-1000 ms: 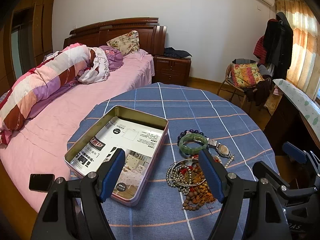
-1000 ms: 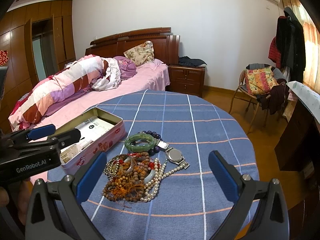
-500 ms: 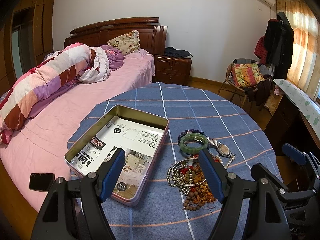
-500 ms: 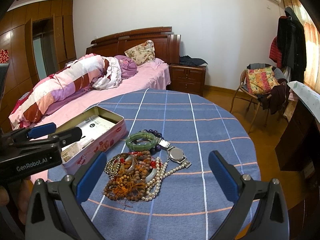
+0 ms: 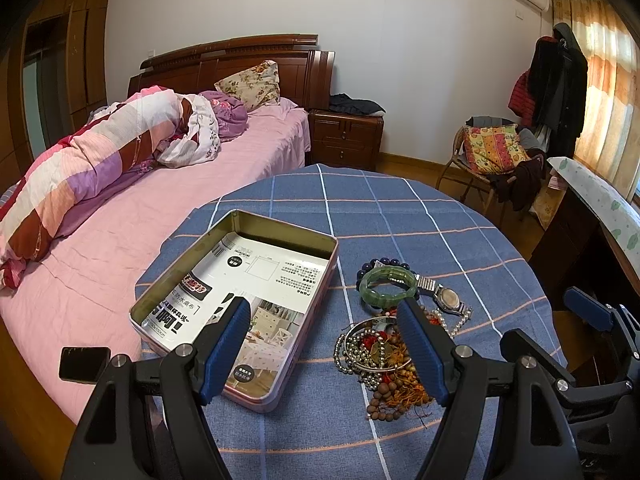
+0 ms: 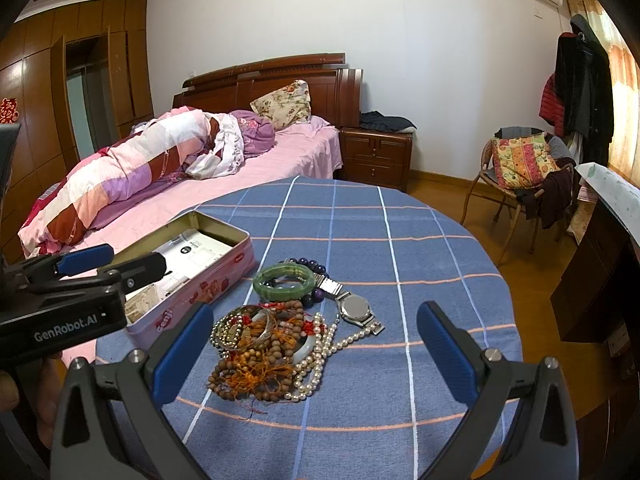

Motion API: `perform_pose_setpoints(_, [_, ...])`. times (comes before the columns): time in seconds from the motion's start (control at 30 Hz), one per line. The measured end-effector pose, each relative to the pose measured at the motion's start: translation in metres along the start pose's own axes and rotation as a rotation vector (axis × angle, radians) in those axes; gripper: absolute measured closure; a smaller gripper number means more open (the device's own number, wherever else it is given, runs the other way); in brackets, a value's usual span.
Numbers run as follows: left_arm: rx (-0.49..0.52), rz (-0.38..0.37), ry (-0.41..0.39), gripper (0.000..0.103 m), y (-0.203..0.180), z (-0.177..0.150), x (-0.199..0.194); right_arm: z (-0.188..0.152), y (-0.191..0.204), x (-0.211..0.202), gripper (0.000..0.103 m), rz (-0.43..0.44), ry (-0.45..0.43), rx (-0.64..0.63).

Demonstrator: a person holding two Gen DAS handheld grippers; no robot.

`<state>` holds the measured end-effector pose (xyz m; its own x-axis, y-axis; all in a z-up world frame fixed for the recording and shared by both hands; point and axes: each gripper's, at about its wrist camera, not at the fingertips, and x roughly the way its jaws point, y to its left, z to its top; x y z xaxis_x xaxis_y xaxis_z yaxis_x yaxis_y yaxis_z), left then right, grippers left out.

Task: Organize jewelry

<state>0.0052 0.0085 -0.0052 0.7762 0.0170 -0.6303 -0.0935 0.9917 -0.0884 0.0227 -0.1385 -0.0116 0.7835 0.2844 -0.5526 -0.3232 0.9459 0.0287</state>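
An open pink tin box point(image 5: 240, 304) lined with printed paper lies on the blue checked round table point(image 5: 400, 216); it also shows in the right wrist view point(image 6: 192, 264). To its right lies a jewelry pile point(image 6: 272, 344): a green jade bangle point(image 6: 285, 279), a silver watch point(image 6: 354, 307), a pearl necklace point(image 6: 320, 360), wooden bead strings point(image 6: 256, 376) and metal bangles point(image 5: 368, 344). My left gripper point(image 5: 324, 354) is open and empty, hovering over the table's near edge between tin and pile. My right gripper point(image 6: 312, 356) is open and empty, just before the pile.
A bed point(image 5: 120, 208) with pink sheet and rolled quilt stands left of the table. A black phone point(image 5: 84, 364) lies on the bed's edge. A nightstand point(image 5: 346, 140) and a chair point(image 5: 496, 156) with cushions stand behind. A dark desk point(image 5: 592, 240) is at right.
Both grippers have drifted very slightly; the scene sits almost the same. Nothing was taken hold of or moved on the table.
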Motion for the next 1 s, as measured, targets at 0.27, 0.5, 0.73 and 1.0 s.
perform_pose_setpoints(0.27, [0.002, 0.002, 0.0, 0.027, 0.0, 0.0, 0.0, 0.0, 0.0, 0.0, 0.0, 0.001, 0.0, -0.001])
perform_pose_setpoints(0.5, [0.001, -0.001, 0.002, 0.027, -0.001, 0.0, 0.0, 0.001, 0.0, 0.0, 0.0, 0.0, 0.002, 0.0])
perform_pose_setpoints(0.73, [0.005, 0.0, 0.007, 0.027, -0.001, -0.001, 0.002, 0.0, 0.001, 0.001, 0.0, 0.0, 0.004, -0.001])
perform_pose_setpoints(1.0, [-0.005, 0.034, 0.042, 0.027, 0.007, -0.007, 0.019, -0.012, 0.001, 0.009, 0.0, -0.023, 0.02, -0.006])
